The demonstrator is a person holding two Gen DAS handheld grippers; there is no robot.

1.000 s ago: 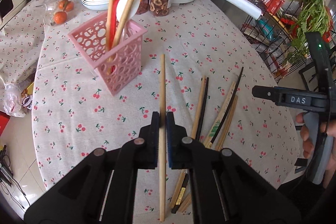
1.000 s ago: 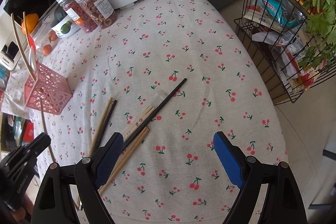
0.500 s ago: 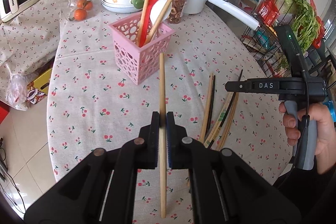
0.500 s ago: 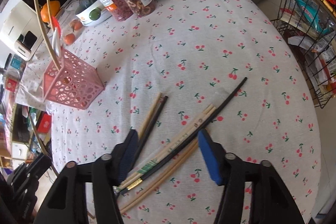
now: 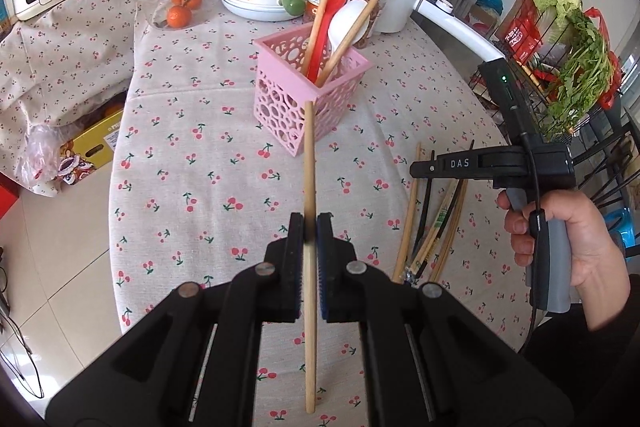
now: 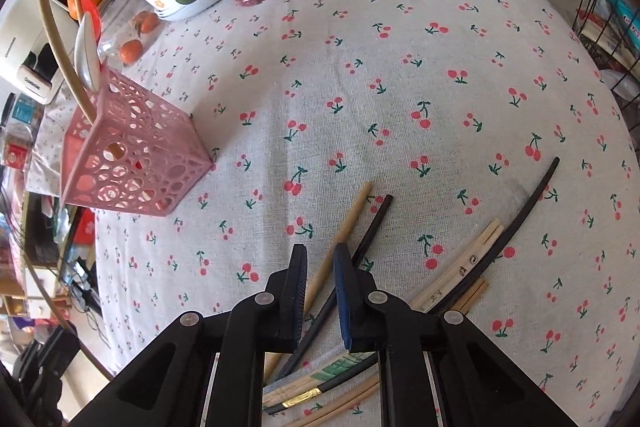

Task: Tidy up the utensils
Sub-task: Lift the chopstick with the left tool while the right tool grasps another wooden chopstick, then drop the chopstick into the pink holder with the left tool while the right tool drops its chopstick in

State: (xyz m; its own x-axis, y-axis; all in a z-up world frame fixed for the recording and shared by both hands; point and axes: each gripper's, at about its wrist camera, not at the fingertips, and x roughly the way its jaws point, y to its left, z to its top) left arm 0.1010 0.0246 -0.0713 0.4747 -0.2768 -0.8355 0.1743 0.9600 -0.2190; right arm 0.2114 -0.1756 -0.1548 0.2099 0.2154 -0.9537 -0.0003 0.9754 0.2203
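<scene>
The left hand-held gripper (image 5: 310, 227) is squeezed tight on one wooden chopstick (image 5: 309, 187). The stick points up and away from it, and its far tip sits in front of the pink basket (image 5: 280, 99) just ahead. Inside that basket stand two more long sticks, a red spoon (image 5: 330, 11) and a white spoon (image 5: 348, 23).

The right hand-held gripper (image 6: 320, 267) has its jaws closing, with only a small gap left. A tan chopstick (image 6: 340, 239) lies on the table (image 6: 400, 87) between them. It looks like the pads are not pressing on it, but that is hard to see. Just beside it to the right lies a black chopstick (image 6: 368, 235), then a pile of more chopsticks (image 6: 480, 255).
</scene>
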